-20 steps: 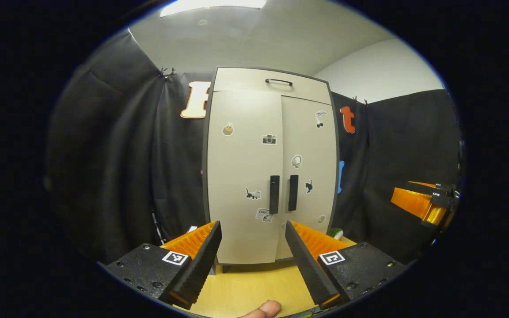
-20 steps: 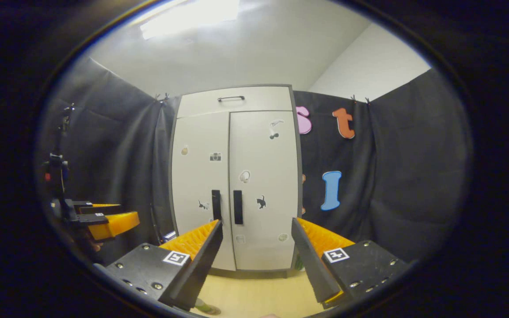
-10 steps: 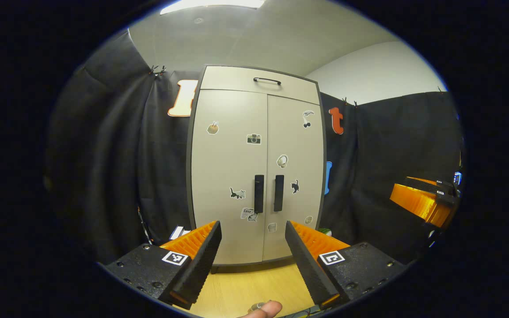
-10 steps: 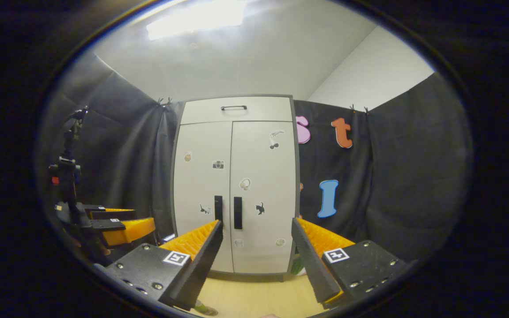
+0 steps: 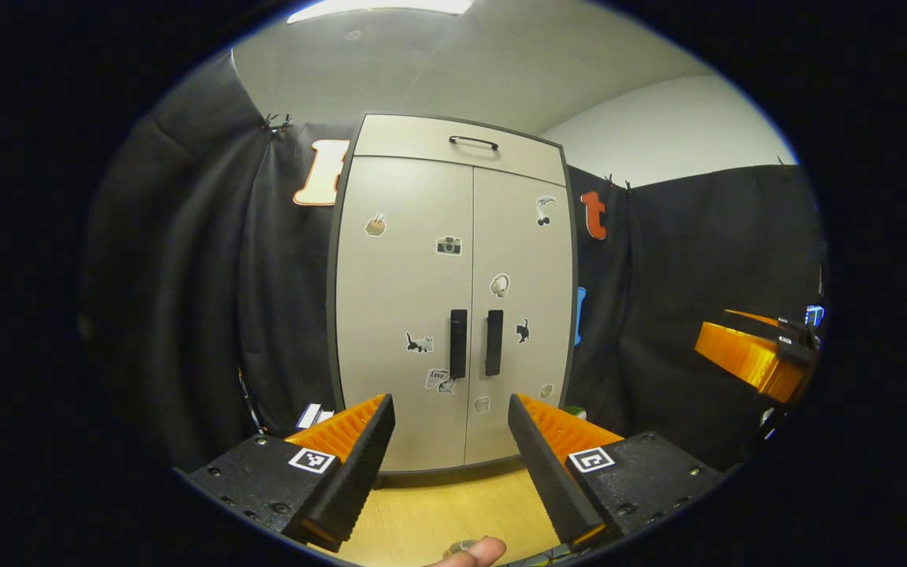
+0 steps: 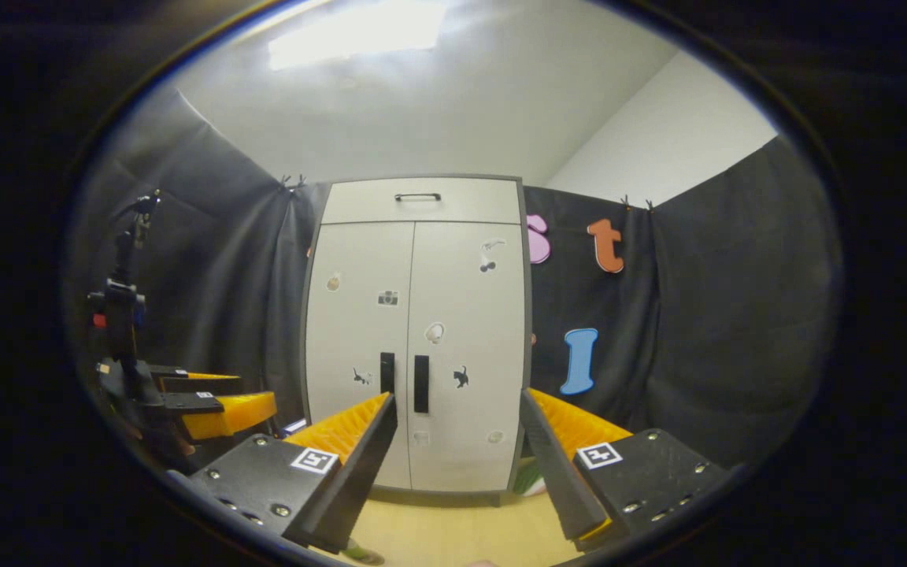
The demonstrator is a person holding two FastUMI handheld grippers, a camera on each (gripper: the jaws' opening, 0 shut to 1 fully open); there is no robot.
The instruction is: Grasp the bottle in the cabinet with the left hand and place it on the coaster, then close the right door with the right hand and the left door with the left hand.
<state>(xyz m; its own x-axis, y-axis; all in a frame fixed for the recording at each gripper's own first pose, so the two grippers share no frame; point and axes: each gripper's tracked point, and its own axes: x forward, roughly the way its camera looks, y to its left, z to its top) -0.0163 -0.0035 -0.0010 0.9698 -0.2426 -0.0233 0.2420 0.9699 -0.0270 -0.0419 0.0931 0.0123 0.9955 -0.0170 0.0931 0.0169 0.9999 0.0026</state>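
Standing upright, tall cabinet (image 5: 453,299) facing both cameras, both doors closed, left tool (image 5: 451,441) released, right tool (image 6: 457,441) released

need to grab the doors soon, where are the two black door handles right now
In the left gripper view the door handles stand upright side by side at the seam where the two shut cabinet doors meet, below mid-height, between a cat sticker and a smaller one.

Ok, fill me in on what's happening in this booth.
A person holds a gripper in each hand, both facing a grey cabinet that stands on a wooden table. Both cabinet doors are shut, their black handles side by side. The left gripper and the right gripper have their jaws open and hold nothing. No bottle or coaster can be made out from here.
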